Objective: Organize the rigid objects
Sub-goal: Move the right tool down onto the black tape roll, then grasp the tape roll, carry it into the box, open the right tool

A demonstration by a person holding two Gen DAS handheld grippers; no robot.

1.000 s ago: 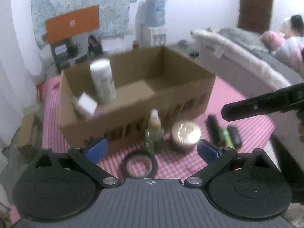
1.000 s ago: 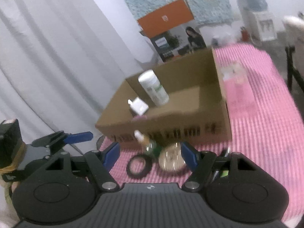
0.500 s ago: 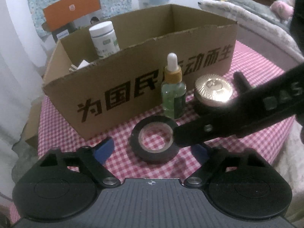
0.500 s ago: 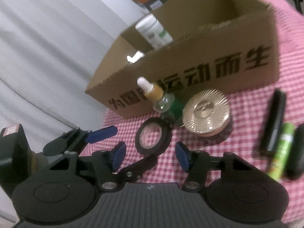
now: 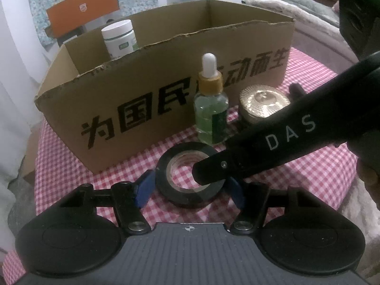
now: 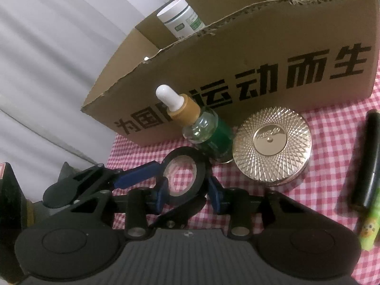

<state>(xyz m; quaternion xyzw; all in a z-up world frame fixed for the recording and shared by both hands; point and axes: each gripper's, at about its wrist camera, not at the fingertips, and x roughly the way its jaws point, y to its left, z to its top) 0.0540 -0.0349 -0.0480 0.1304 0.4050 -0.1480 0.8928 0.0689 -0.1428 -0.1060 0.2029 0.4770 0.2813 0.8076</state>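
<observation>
**A:** so where's the tape roll [image 5: 188, 174] sitting right now?

**B:** flat on the pink checked tablecloth [image 5: 71, 163], near its front edge, just in front of the cardboard box [image 5: 147, 99]. Both grippers are around it. The left gripper [image 5: 190, 190] has its blue pads either side of the roll, jaws have just been closing, but I can't tell if they press on it yet. The right gripper [image 6: 187, 191] has been closing too, the roll is between its pads and they look right up against its sides.

**A:** what's next to it?

**B:** green dropper bottle [image 6: 201, 128] stands just behind the roll, gold round compact [image 6: 270, 147] beside that, both by the box's front wall. A white pill bottle [image 5: 120, 39] stands inside the box at its left end. Near the cloth's right edge lie a black tube [image 6: 365, 156] and a green tube [image 6: 369, 230].
</observation>
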